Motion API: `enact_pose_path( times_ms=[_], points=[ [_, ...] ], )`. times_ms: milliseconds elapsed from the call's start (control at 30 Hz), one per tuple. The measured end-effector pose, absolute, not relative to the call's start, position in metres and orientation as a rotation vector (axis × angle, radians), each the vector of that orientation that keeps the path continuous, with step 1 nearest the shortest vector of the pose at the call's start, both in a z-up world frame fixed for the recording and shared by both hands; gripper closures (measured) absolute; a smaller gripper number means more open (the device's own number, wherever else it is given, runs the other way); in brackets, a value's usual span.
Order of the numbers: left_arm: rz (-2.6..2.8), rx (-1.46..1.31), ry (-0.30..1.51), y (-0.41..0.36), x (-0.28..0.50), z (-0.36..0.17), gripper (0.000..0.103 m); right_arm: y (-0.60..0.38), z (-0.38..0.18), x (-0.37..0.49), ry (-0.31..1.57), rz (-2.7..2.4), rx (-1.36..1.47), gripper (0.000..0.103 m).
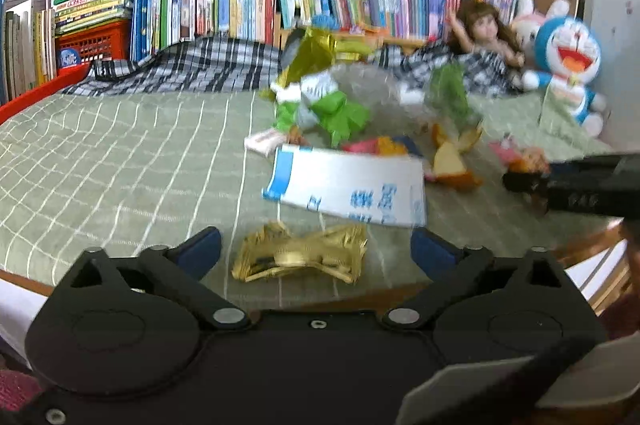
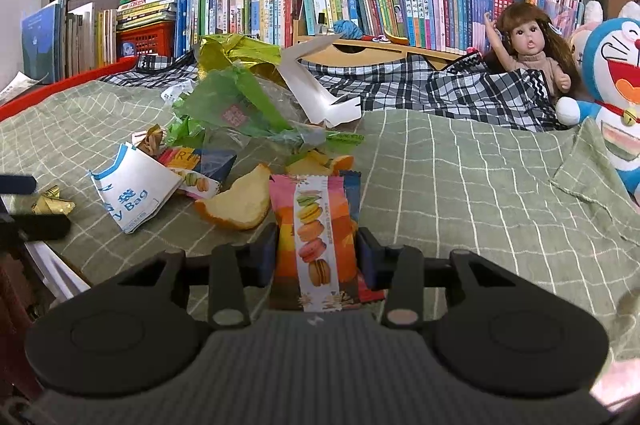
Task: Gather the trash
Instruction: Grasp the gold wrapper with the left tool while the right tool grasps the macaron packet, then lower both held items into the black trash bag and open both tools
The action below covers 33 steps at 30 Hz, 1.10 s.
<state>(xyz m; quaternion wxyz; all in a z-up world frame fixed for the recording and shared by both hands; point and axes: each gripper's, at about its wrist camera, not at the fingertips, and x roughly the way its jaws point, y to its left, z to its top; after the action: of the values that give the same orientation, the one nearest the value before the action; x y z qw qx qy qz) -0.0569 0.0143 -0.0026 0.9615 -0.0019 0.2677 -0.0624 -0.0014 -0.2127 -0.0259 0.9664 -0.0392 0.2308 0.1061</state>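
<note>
Two pickups underway — right gripper clamps the macaron wrapper; left gripper, wide, straddles the gold foil at six o'clock — closing comes next.

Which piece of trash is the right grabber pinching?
The macaron snack wrapper, pink and orange with little macarons pictured down it. It sits squeezed in the right gripper, while the orange peel and white paper bag lie loose on the blanket.
</note>
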Motion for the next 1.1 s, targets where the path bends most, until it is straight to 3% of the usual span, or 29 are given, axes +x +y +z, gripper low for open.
enact_pose_path(
  times_ms=[133, 167, 267, 667, 1100],
  points=[
    [-0.104, -0.021, 0.546, 0.014, -0.052, -0.006, 0.049, -0.210, -0.024, -0.013, 0.458, 0.220, -0.057, 0.058],
    [-0.101, -0.021, 0.542, 0.014, -0.052, -0.004, 0.062, -0.210, -0.023, -0.017, 0.453, 0.222, -0.053, 0.059],
    [-0.111, -0.012, 0.537, 0.014, -0.054, 0.002, 0.069, -0.206, -0.018, -0.032, 0.446, 0.242, -0.039, 0.059],
    [-0.279, 0.040, 0.636, 0.004, -0.109, 0.011, 0.069, -0.181, -0.034, -0.098, 0.595, 0.406, -0.027, 0.059],
    [-0.246, 0.106, 1.016, -0.008, -0.103, -0.092, 0.068, -0.162, -0.136, -0.082, 0.918, 0.406, -0.031, 0.057]
  ],
)
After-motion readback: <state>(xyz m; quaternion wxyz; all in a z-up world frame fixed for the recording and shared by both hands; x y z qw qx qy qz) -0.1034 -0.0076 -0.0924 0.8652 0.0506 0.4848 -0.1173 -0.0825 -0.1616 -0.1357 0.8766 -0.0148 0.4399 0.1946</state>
